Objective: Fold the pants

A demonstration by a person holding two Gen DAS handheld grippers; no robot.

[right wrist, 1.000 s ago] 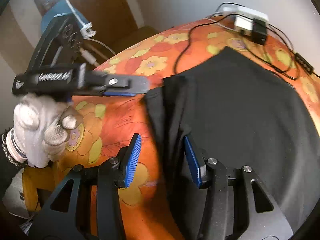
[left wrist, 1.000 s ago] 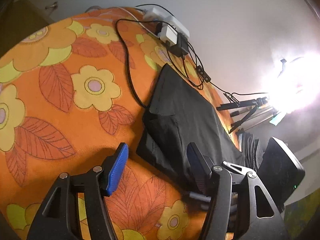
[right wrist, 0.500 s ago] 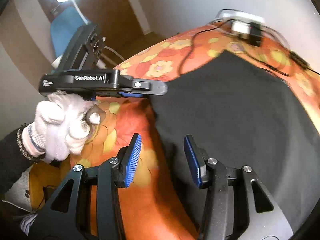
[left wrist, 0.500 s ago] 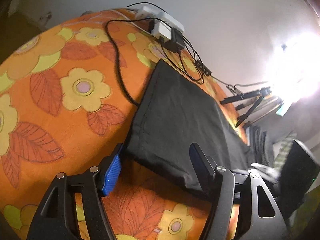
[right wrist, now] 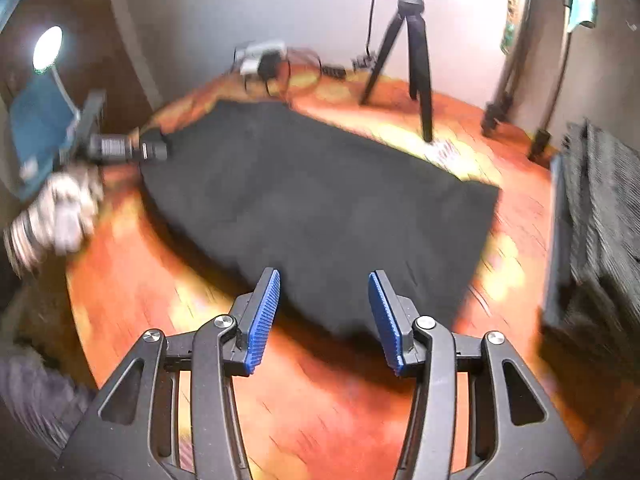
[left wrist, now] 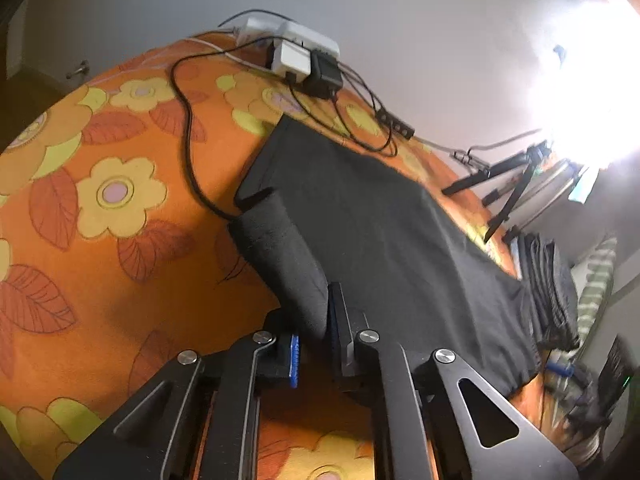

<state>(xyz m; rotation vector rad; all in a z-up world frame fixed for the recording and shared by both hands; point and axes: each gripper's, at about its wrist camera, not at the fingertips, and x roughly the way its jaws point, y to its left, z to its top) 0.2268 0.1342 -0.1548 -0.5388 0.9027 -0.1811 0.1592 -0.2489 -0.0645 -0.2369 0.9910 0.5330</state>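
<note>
Closing my left gripper (left wrist: 314, 334) on a raised fold of the black pants (left wrist: 384, 240) lying across the flowered orange cover (left wrist: 100, 248); my right gripper (right wrist: 324, 316) hovers spread at their six o'clock edge.

Black pants (left wrist: 372, 216); orange floral cover (left wrist: 120, 200); blue claw pads (right wrist: 262, 320).

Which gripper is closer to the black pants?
Left. The left gripper is closing its fingers on a raised fold of the black pants; the right gripper hangs open above their near edge, touching nothing.
</note>
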